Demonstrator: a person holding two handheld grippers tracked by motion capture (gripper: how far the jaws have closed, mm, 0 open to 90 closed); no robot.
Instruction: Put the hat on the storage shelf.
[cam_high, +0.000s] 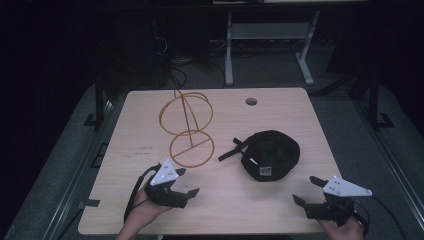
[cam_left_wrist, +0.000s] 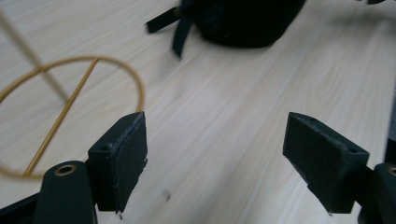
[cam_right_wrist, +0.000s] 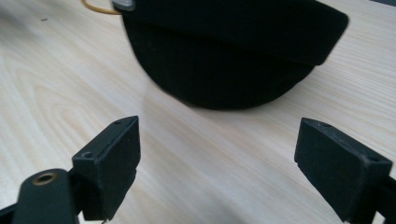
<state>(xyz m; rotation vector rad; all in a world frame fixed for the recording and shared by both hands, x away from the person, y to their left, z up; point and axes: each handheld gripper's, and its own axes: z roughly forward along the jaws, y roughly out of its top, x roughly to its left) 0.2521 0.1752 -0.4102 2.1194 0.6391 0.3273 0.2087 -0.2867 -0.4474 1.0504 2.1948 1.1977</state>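
Cap (cam_high: 270, 155): black fabric, round, strap trailing, on pale wood-grain table (cam_high: 280, 200).
Wire stand (cam_high: 187, 127): thin golden hoops.
Left gripper (cam_high: 184, 181): wide apart, empty.
Right gripper (cam_high: 306, 190): wide apart, empty.

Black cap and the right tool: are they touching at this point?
Apart. In the right gripper view bare table lies between the open right tool and the black cap.

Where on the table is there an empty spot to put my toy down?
The widest bare patch is the near middle of the table, between the left gripper and the right gripper, in front of the black cap. The far right corner past the cap is bare too. The far left middle is crowded by the gold wire stand.
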